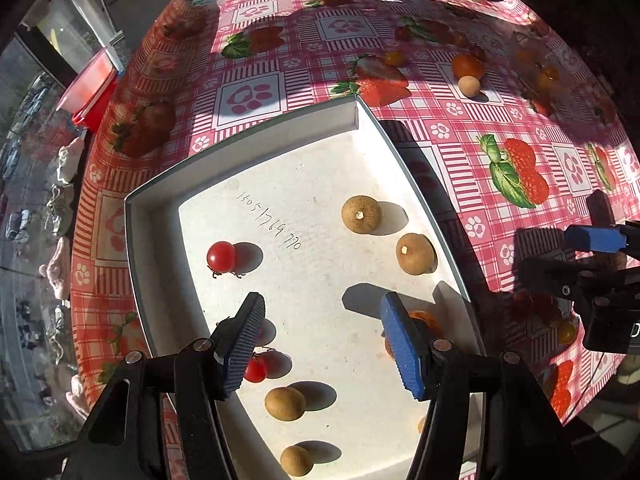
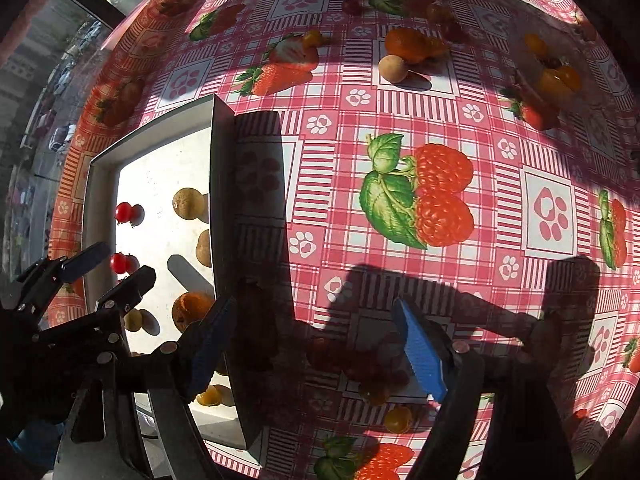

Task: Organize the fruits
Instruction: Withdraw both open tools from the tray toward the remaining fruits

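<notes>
1. Hovering over a white shallow box point(image 1: 248, 152), the left claw point(image 1: 322, 344) fills the lower centre of the left wrist view, its two ribbed blue fingers apart with nothing between them.
2. Inside the box lie small round fruits: a glossy red cherry tomato point(image 1: 221, 256) at centre left, and a second red tomato point(image 1: 255, 369) partly hidden behind the left finger.
3. Two tan, matte, rough-skinned round fruits point(image 1: 361, 214) sit close together in the box's right half, each showing a pale stem scar; two more tan fruits point(image 1: 285, 403) lie toward the bottom centre.
4. An orange fruit point(image 1: 425, 317) sits just behind the right finger of the left claw, against the box's right wall.
5. Handwritten digits run diagonally across the box floor in the middle of the frame.
6. In the right wrist view, the right claw point(image 2: 308, 354) hangs at the lower centre above the worktop point(image 2: 500, 208), which wears a pink checked cloth printed with strawberries and paw marks; its fingers are apart and hold nothing.
7. More fruits rest loose on the cloth: a tan one point(image 2: 393, 68) touching an orange one point(image 2: 406, 45) at upper centre, yellow-orange ones point(image 2: 558, 76) at upper right, and a yellow one point(image 2: 398, 419) in shadow near the bottom.
</notes>
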The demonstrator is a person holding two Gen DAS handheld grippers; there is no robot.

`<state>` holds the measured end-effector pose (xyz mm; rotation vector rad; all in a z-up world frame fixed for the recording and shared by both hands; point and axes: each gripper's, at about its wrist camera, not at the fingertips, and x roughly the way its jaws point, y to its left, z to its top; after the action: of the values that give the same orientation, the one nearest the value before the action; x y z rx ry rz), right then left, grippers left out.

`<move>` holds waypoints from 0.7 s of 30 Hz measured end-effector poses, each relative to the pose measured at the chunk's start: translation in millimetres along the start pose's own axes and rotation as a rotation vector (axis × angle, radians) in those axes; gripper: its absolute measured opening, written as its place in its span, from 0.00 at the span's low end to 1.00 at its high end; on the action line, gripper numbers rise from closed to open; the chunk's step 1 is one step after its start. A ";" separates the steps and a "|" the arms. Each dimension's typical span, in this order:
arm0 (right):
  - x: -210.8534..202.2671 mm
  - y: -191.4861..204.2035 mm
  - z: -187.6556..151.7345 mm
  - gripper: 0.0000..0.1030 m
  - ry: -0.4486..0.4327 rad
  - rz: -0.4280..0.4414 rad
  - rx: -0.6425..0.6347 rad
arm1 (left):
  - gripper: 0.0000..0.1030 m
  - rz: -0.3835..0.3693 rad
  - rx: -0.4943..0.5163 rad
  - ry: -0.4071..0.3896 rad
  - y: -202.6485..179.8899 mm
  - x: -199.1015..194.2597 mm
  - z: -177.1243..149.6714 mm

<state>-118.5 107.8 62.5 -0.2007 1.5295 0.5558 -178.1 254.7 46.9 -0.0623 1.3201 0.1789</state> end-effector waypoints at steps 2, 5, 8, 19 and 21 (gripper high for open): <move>0.6 -17.7 -14.6 0.80 0.012 -0.021 0.037 | 0.60 -0.024 0.065 -0.014 -21.6 -7.6 1.5; 0.7 -42.9 -36.2 0.80 0.033 -0.050 0.084 | 0.60 -0.052 0.189 -0.034 -56.0 -12.9 4.1; 2.6 -60.9 -55.5 0.80 0.055 -0.074 0.103 | 0.60 -0.087 0.312 -0.041 -86.8 -14.2 4.3; 9.4 -68.7 -92.1 0.80 0.065 -0.053 0.064 | 0.60 -0.116 0.471 0.042 -136.0 21.9 2.1; 12.7 -68.1 -92.7 0.79 0.066 -0.051 0.055 | 0.60 -0.126 0.455 0.062 -134.5 28.0 2.9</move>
<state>-170.0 9.2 30.4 -0.2164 1.5972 0.4703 -146.4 125.3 13.0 0.2365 1.3866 -0.2339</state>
